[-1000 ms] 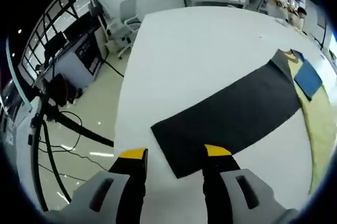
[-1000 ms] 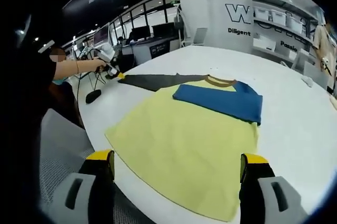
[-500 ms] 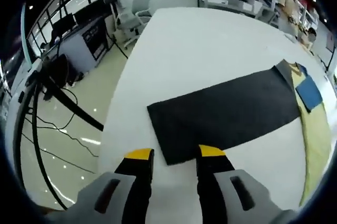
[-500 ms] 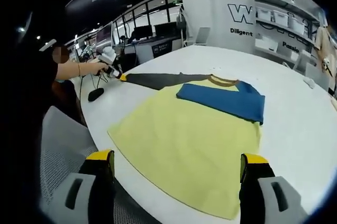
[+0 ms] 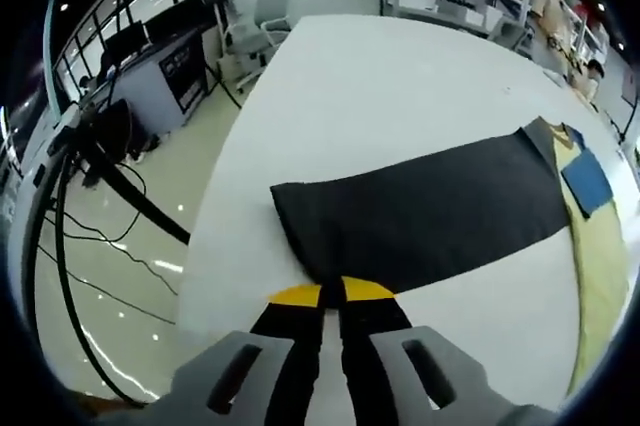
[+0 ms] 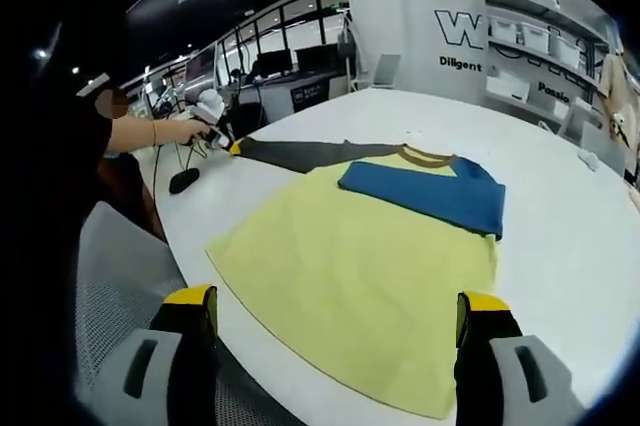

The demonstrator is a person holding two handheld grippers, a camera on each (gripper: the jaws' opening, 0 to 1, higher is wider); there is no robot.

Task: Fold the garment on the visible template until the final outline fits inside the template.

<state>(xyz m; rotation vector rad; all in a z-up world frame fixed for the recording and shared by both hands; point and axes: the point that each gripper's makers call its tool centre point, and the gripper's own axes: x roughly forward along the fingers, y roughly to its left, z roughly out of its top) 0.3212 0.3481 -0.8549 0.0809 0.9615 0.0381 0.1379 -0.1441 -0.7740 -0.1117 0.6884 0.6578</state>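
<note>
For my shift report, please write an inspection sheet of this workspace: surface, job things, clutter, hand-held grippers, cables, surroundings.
Surface: white table, mostly bare.
Job things: yellow shirt lies flat; blue sleeve folded across its chest; dark sleeve stretched out sideways. No separate template outline can be made out.
Clutter: small white item near the table's far edge.
Grippers: left hand-held gripper shut on the dark sleeve's cuff; right hand-held gripper open, at the shirt's hem.
Cables: black cables on the floor.
Surroundings: office chairs, desks, shelves with boxes.
</note>
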